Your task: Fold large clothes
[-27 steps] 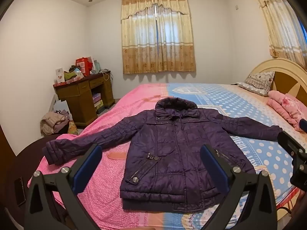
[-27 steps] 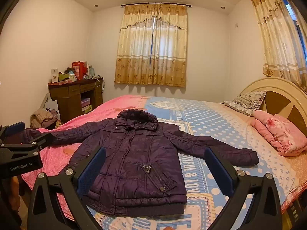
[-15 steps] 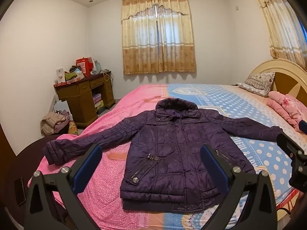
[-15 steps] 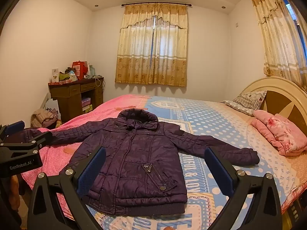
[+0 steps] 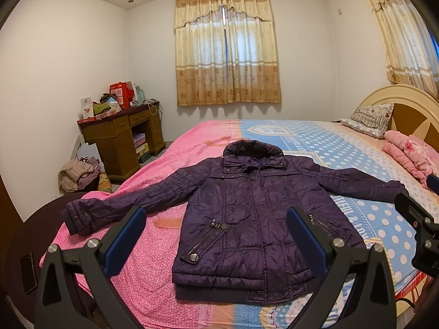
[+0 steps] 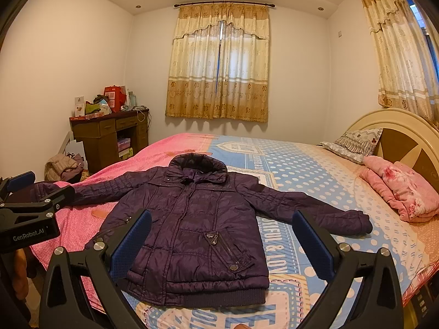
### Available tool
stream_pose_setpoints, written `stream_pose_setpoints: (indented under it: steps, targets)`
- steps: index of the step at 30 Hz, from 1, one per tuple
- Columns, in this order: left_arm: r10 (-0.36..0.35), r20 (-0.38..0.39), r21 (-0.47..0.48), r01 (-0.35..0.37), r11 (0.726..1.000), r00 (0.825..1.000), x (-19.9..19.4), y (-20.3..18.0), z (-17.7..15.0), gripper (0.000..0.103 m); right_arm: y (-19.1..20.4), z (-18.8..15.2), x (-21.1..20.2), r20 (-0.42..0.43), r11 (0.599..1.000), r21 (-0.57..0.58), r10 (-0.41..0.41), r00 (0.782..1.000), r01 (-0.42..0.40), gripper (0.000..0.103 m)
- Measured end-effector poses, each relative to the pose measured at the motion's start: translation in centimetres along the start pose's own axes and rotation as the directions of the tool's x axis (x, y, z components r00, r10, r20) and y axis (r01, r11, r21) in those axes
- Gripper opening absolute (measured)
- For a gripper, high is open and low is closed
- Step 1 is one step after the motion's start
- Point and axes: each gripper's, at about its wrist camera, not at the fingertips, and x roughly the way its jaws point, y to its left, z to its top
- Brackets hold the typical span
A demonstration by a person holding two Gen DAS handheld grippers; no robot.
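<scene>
Two claws, left claw [image 5: 216,233] and right claw [image 6: 222,235], spread wide and empty, poised short of purple jacket [image 5: 247,213] laid flat just ahead on bed [image 5: 343,148], sleeves out either side, likely readied for a first fold.

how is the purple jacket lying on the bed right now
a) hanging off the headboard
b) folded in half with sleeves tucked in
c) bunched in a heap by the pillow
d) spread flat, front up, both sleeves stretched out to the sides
d: the purple jacket lies flat and front up on the bed, its sleeves stretched out to either side.
</scene>
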Motion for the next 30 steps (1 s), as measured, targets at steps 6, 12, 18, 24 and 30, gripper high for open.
stream_pose_setpoints:
  steps: [6, 12, 18, 24, 30]
  targets:
    - [0.001, -0.001, -0.001, -0.001, 1.0, 1.0, -0.06, 0.04, -0.05, 0.103, -0.25, -0.22, -0.16, -0.004, 1.0, -0.001, 0.001, 1.0, -0.001, 0.102]
    - [0.003, -0.003, -0.007, -0.003, 1.0, 1.0, 0.25, 0.46, -0.15, 0.103, -0.29, -0.4, 0.17, -0.006, 1.0, -0.001, -0.001, 1.0, 0.001, 0.102]
    - [0.004, -0.004, -0.008, -0.004, 1.0, 1.0, 0.33, 0.5, -0.19, 0.103, -0.29, -0.27, 0.17, -0.009, 1.0, -0.001, 0.001, 1.0, -0.001, 0.102]
    - [0.005, -0.004, -0.009, -0.005, 1.0, 1.0, 0.34, 0.52, -0.24, 0.103, -0.31, -0.53, 0.3, -0.013, 1.0, -0.001, 0.0, 1.0, 0.0, 0.102]
    - [0.004, -0.005, -0.008, -0.004, 1.0, 1.0, 0.41, 0.5, -0.24, 0.103, -0.27, -0.81, 0.3, -0.015, 1.0, -0.001, 0.0, 1.0, 0.0, 0.102]
